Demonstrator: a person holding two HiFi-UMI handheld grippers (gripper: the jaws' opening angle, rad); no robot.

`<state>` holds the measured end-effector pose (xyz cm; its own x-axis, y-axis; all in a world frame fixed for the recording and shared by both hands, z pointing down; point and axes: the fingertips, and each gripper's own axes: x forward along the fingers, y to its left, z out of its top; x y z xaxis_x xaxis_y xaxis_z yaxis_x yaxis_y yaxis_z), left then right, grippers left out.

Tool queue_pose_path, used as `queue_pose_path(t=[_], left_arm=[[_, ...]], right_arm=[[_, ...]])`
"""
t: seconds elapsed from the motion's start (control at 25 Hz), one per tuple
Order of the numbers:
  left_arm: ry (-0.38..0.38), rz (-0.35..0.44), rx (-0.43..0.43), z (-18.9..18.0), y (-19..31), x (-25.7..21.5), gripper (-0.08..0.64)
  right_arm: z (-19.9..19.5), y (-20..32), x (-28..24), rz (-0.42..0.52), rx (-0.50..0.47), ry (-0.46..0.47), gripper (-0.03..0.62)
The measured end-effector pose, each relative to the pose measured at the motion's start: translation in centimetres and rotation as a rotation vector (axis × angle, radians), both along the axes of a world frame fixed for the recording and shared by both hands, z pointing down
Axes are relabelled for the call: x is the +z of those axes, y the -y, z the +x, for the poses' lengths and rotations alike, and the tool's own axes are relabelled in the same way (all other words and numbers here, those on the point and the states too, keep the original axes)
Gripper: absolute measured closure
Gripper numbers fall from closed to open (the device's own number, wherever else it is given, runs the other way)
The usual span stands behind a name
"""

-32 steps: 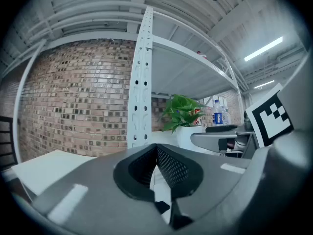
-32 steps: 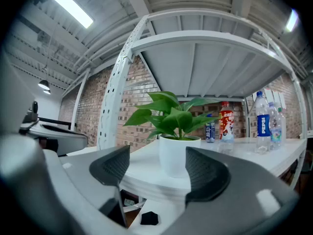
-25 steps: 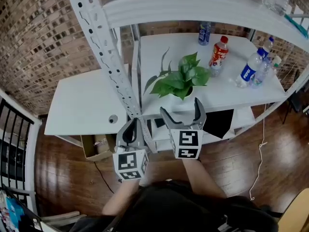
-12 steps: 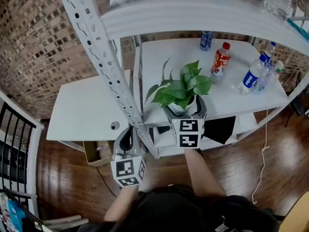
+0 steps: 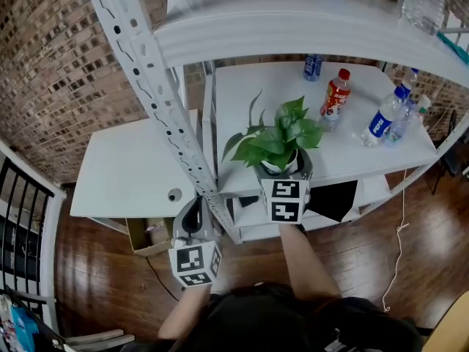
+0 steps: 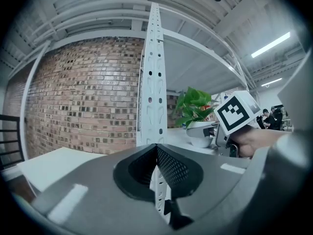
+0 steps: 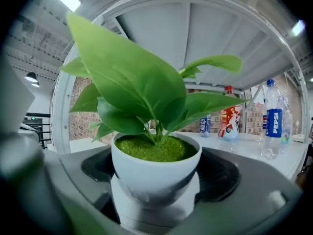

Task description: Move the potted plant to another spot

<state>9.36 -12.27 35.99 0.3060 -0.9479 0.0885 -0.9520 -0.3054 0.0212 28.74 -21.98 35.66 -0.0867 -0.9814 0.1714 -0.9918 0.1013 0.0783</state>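
Observation:
The potted plant (image 5: pixel 278 139), broad green leaves in a white pot (image 7: pixel 154 173), stands near the front edge of the white shelf board (image 5: pixel 352 152). My right gripper (image 5: pixel 284 170) reaches level onto the shelf, one jaw on each side of the pot. Its jaws are closing; the pot sits between the dark pads (image 7: pixel 222 175) and I see no firm press. My left gripper (image 5: pixel 195 213) hangs lower and to the left, beside the perforated shelf post (image 5: pixel 168 116). Its jaws (image 6: pixel 156 153) look shut with nothing in them.
A red-labelled bottle (image 5: pixel 333 94), a blue-labelled bottle (image 5: pixel 381 117) and another bottle (image 5: pixel 313 64) stand behind and right of the plant. An upper shelf (image 5: pixel 293 13) overhangs. A low white table (image 5: pixel 124 167) lies left; a cardboard box (image 5: pixel 150 235) sits on the wood floor.
My right gripper has moved forward onto the shelf, and its jaws now flank the pot. The left gripper has drifted slightly lower in the head view.

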Motion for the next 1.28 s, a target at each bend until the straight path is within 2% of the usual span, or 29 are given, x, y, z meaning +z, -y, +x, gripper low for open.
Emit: queue_pose_path(t=[0.36, 0.8, 1.0, 1.16, 1.28], left_arm=[[-0.004, -0.001, 0.008, 0.0, -0.4, 0.1, 0.543], [-0.016, -0.010, 0.013, -1.3, -2.4, 0.2, 0.543], [-0.019, -0.031, 0.008, -2.9, -3.8, 1.3, 0.543], [-0.003, -0.047, -0.028, -6.1, -4.2, 2.4, 0.543], [-0.018, -0.038, -0.057, -9.0, -4.5, 2.5, 0.543]], right_arm=[[-0.5, -2.3, -1.6, 0.056, -0.024, 0.013, 0.109], [-4.0, -9.8, -3.9, 0.080, -0.118, 0.014, 0.109], [-7.4, -13.0, -4.4, 0.081, -0.173, 0.027, 0.109], [-12.0, -14.6, -4.3, 0.067, -0.243, 0.036, 0.109], [-15.3, -15.0, -4.0, 0.058, -0.293, 0.043, 0.109]])
